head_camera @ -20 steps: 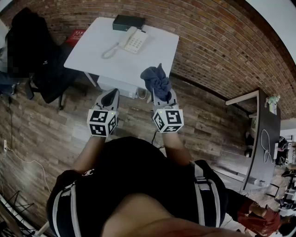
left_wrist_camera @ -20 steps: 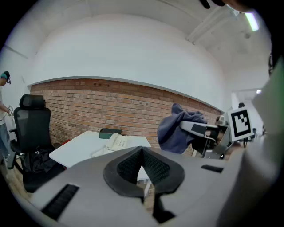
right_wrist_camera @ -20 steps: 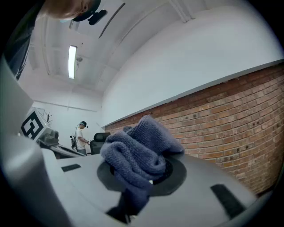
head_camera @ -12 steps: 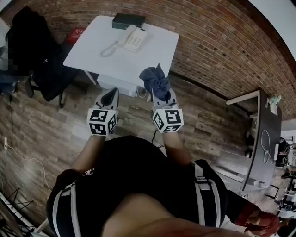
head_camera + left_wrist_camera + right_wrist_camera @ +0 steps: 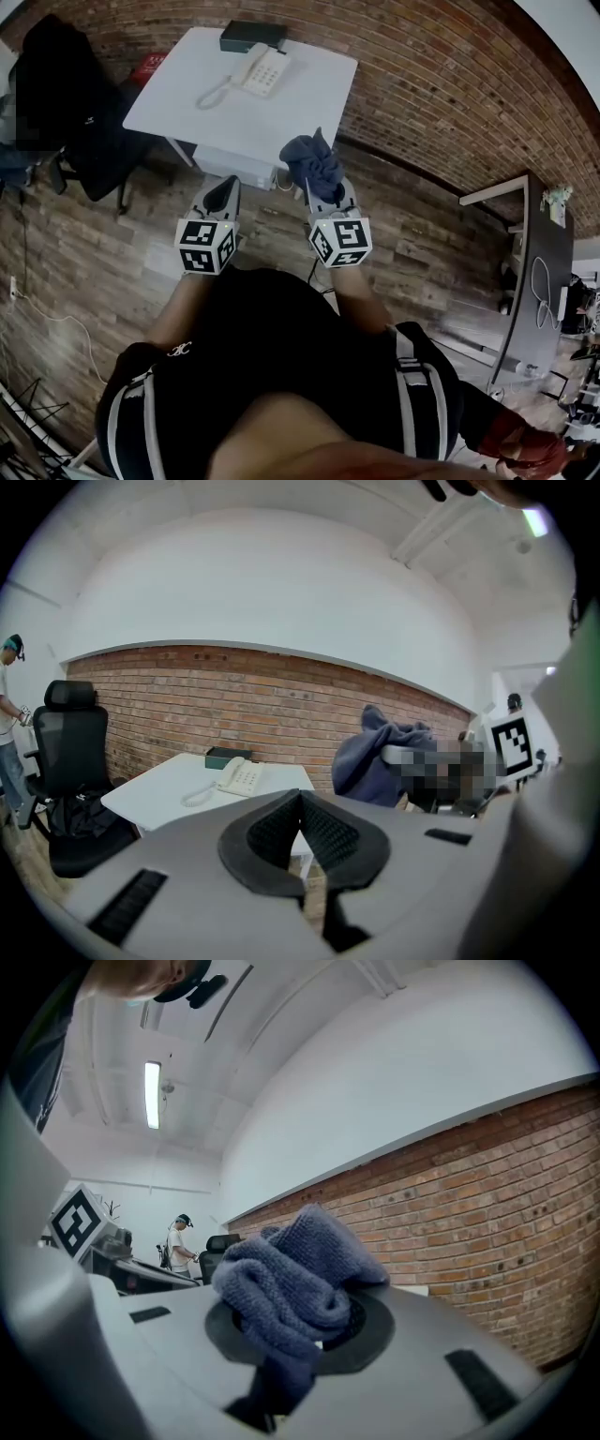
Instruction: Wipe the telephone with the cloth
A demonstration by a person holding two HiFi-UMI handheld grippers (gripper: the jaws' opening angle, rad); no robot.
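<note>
The person holds 2 grippers just short of the white table's point(image 5: 298, 105) near edge. The left gripper point(image 5: 223, 186) has its jaws pressed together with nothing between them. The right gripper point(image 5: 327, 193) is clamped on a bunched blue cloth point(image 5: 314, 161), held off the table. The telephone point(image 5: 261, 72) lies on the table's far half, with a dark box point(image 5: 253, 36) just behind it at the far edge

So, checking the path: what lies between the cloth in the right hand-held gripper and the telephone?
Head view: only bare table between cloth and telephone.
</note>
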